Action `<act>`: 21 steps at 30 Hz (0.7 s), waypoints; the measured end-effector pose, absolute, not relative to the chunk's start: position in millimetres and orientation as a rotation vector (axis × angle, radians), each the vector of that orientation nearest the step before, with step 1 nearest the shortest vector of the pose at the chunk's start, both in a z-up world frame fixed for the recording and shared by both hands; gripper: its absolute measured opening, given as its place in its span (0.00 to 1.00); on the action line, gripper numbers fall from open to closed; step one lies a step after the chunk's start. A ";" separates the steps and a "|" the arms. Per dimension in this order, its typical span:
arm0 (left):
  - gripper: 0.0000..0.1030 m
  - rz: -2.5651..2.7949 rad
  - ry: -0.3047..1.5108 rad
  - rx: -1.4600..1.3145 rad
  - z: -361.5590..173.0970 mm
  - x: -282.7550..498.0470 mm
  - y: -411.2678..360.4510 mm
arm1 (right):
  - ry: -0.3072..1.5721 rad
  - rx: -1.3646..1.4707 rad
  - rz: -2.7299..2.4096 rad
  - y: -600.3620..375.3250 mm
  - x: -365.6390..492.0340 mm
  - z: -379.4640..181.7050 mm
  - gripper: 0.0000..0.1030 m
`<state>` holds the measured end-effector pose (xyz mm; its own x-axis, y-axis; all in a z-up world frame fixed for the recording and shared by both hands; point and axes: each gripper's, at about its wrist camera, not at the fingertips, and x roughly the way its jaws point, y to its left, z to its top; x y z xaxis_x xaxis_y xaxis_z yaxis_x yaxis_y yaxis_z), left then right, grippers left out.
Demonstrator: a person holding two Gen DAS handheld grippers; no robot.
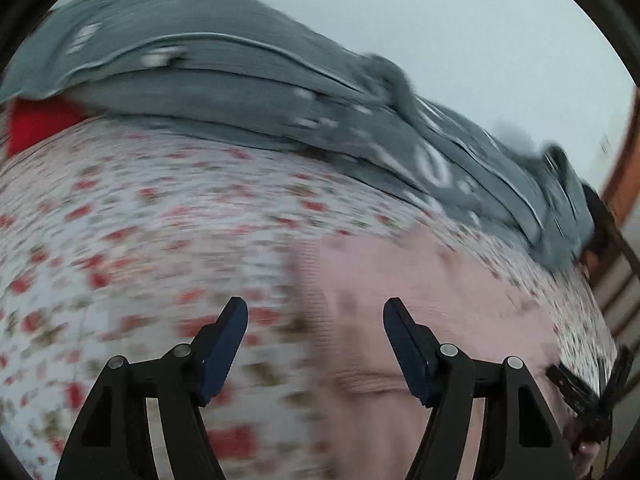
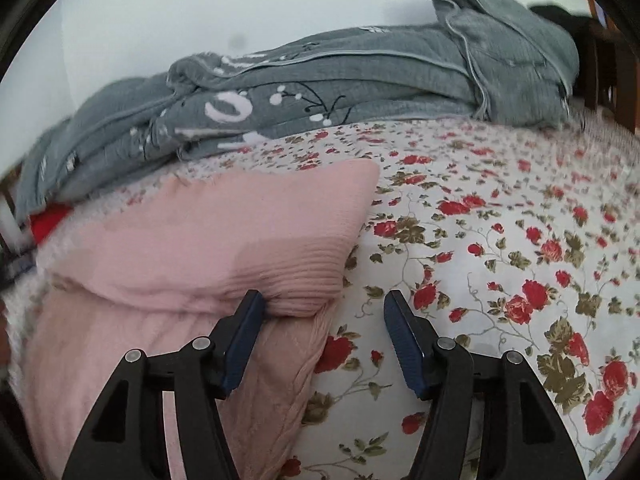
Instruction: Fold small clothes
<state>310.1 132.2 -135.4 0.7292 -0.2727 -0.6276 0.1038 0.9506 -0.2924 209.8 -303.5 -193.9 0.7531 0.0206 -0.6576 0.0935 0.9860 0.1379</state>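
A pink knit garment (image 2: pixel 208 248) lies on the flowered bedsheet (image 2: pixel 500 240), with its upper part folded over the lower part. My right gripper (image 2: pixel 322 306) is open at the garment's right edge, its left finger (image 2: pixel 244 332) touching the fold. In the blurred left wrist view the same pink garment (image 1: pixel 420 280) lies to the right on the sheet (image 1: pixel 140 220). My left gripper (image 1: pixel 315 314) is open and empty above the garment's left edge. The other gripper (image 1: pixel 592 396) shows at the far right of that view.
A grey quilt with white print (image 2: pixel 320 92) is piled along the wall at the back of the bed; it also shows in the left wrist view (image 1: pixel 260 80). Something red (image 1: pixel 36 124) lies under its end. A wooden bed frame (image 2: pixel 608 68) stands at the far right.
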 end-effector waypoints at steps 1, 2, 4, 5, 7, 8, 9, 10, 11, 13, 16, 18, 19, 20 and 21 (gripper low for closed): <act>0.66 -0.231 0.733 -0.227 -136.3 315.2 119.2 | 0.713 0.155 -0.036 -301.6 208.7 -193.1 0.61; 0.66 -0.250 0.741 -0.198 -137.9 321.7 104.0 | 0.717 0.163 -0.028 -301.8 209.9 -193.7 0.61; 0.65 -0.254 0.754 -0.165 -141.7 330.5 86.3 | 0.715 0.202 -0.007 -308.0 209.5 -194.6 0.61; 0.62 -0.251 0.765 -0.154 -144.1 334.3 81.6 | 0.713 0.214 0.001 -310.3 209.2 -195.5 0.61; 0.52 -0.216 0.820 -0.109 -153.8 345.0 70.7 | 0.708 0.233 0.013 -313.0 208.8 -196.5 0.61; 0.46 -0.193 0.849 -0.086 -159.7 349.6 67.9 | 0.707 0.240 0.016 -313.8 208.8 -196.7 0.61; 0.41 -0.164 0.876 -0.062 -165.8 353.6 67.5 | 0.706 0.242 0.017 -313.4 208.3 -196.5 0.61; 0.32 -0.147 0.891 -0.054 -170.2 355.8 69.1 | 0.705 0.244 0.018 -313.6 208.2 -196.5 0.61; 0.32 -0.158 0.884 -0.085 -170.8 355.8 73.4 | 0.705 0.247 0.019 -313.9 208.3 -196.8 0.61; 0.21 -0.194 0.876 -0.140 -169.7 355.8 78.9 | 0.703 0.256 0.022 -315.2 207.6 -197.1 0.61; 0.08 -0.229 0.880 -0.139 -165.8 355.4 77.9 | 0.700 0.268 0.026 -316.6 207.8 -197.5 0.61; 0.08 -0.244 0.811 -0.186 -150.7 353.1 85.5 | 0.691 0.283 0.035 -318.6 206.3 -197.0 0.61; 0.08 -0.247 0.781 -0.223 -142.4 352.4 91.6 | 0.684 0.296 0.044 -320.5 205.2 -196.7 0.61; 0.08 -0.238 0.763 -0.237 -137.8 352.2 95.1 | 0.678 0.308 0.050 -322.6 204.9 -196.4 0.61; 0.08 -0.215 0.741 -0.246 -134.4 351.3 98.6 | 0.672 0.319 0.054 -324.0 204.2 -196.3 0.61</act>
<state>351.3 98.6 -134.4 0.7183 -0.2789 -0.6374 0.1064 0.9494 -0.2955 204.2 -324.0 -196.3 0.7830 0.1515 -0.6033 0.0528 0.9502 0.3072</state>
